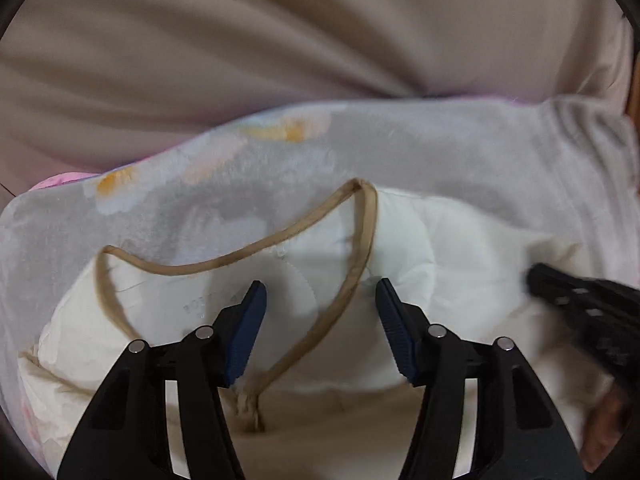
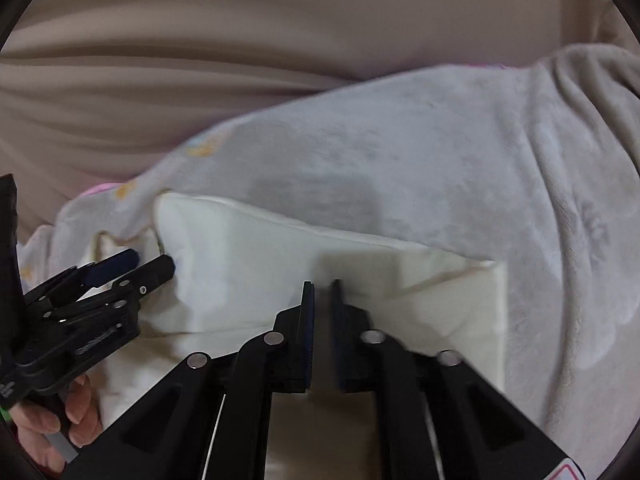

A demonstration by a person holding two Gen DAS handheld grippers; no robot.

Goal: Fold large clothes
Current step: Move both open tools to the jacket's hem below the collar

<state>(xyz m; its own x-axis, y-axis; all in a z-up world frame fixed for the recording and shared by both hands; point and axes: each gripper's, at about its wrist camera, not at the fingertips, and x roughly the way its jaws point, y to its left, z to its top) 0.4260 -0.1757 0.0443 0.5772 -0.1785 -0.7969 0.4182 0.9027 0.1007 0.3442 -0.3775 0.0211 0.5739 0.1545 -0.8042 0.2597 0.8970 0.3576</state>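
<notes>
Left gripper [image 1: 320, 300]: fingers spread wide, blue pads [image 1: 246, 332] well apart, nothing held. It hangs over the white garment [image 1: 440, 248], and the tan strap [image 1: 344, 300] runs up through the gap between the fingers without touching either pad, as far as I can tell. The strap loops twice across the white cloth, peak at the far edge.

Right gripper [image 2: 322, 286]: fingers nearly together, only a thin slit between the pads. Tips sit at the near edge of the white garment [image 2: 248, 264]; cannot tell if cloth is pinched in the slit, motion blur there.

In the right wrist view the left gripper [image 2: 136, 264] shows at the left, the person's hand [image 2: 52, 424] on its handle. In the left wrist view the right gripper [image 1: 576, 300] comes in from the right edge.

The white garment lies folded on a fleecy grey blanket [image 1: 460, 148] with faint yellow and pink prints. Beyond that, a wrinkled beige sheet [image 1: 280, 40].
</notes>
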